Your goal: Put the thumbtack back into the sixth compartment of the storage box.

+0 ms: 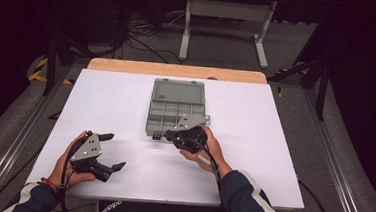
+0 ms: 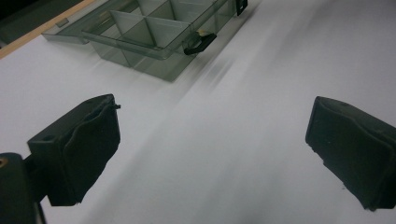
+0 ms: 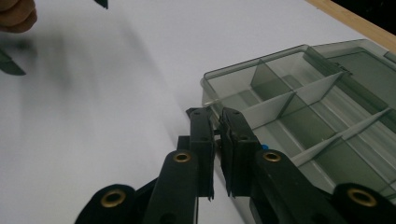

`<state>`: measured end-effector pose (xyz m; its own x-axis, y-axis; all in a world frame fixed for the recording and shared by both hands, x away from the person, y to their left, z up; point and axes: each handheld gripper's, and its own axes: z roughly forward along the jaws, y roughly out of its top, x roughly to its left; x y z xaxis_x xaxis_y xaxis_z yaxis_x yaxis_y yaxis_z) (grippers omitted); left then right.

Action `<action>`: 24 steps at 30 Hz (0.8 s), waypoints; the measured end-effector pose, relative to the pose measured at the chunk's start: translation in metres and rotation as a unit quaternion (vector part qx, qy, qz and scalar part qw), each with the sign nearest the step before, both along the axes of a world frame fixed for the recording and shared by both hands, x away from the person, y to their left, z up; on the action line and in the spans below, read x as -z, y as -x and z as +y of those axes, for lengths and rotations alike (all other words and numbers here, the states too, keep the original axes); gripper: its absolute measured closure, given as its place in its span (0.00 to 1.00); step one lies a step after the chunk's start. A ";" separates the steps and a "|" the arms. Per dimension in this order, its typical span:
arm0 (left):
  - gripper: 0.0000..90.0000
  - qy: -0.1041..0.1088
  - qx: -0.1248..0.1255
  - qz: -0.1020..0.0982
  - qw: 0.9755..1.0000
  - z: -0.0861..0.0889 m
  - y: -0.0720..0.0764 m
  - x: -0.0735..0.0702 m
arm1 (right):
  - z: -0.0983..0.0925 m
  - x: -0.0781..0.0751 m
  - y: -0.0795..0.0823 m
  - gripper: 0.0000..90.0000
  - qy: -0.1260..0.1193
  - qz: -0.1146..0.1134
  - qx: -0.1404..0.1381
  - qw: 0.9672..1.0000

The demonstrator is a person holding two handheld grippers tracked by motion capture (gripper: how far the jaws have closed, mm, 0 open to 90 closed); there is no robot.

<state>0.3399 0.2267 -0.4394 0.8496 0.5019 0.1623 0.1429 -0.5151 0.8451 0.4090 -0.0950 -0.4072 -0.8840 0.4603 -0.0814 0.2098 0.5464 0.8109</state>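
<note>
A grey see-through compartment box (image 1: 151, 114) lies open in the middle of the white table, its lid folded back on the far side. Its dividers (image 3: 275, 105) show close up in the right gripper view, and nothing I can make out lies in the cells. My right gripper (image 1: 168, 133) is at the box's near front edge, by the black latch (image 2: 201, 43). Its jaws (image 3: 212, 114) stand shut with only a thin slit between the pads, and I cannot tell if anything thin is pinched there. My left gripper (image 1: 116, 151) rests at the near left, open (image 2: 210, 135) over bare table.
The white board (image 1: 252, 155) lies on a wooden table whose edge (image 1: 178, 70) shows at the back. Beyond it stand a white frame stand (image 1: 227, 18) and floor cables. The other hand (image 3: 16, 14) shows far off in the right gripper view.
</note>
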 end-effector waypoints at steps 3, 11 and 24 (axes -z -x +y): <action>0.04 0.002 -0.001 0.003 1.000 0.000 0.000 0.000 | -0.001 -0.001 -0.005 0.94 0.001 -0.004 0.008 1.000; 0.04 -0.001 0.001 0.003 1.000 0.001 0.000 0.001 | 0.000 -0.001 -0.018 0.94 0.004 -0.003 0.038 0.999; 0.04 0.000 0.002 0.007 1.000 -0.001 -0.001 0.002 | 0.005 0.002 -0.032 0.94 0.000 0.007 0.063 0.998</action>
<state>0.3407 0.2258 -0.4410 0.8541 0.4980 0.1501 0.1527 -0.5160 0.8429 0.4412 -0.0902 -0.4095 -0.8207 0.5672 -0.0692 0.2879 0.5150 0.8074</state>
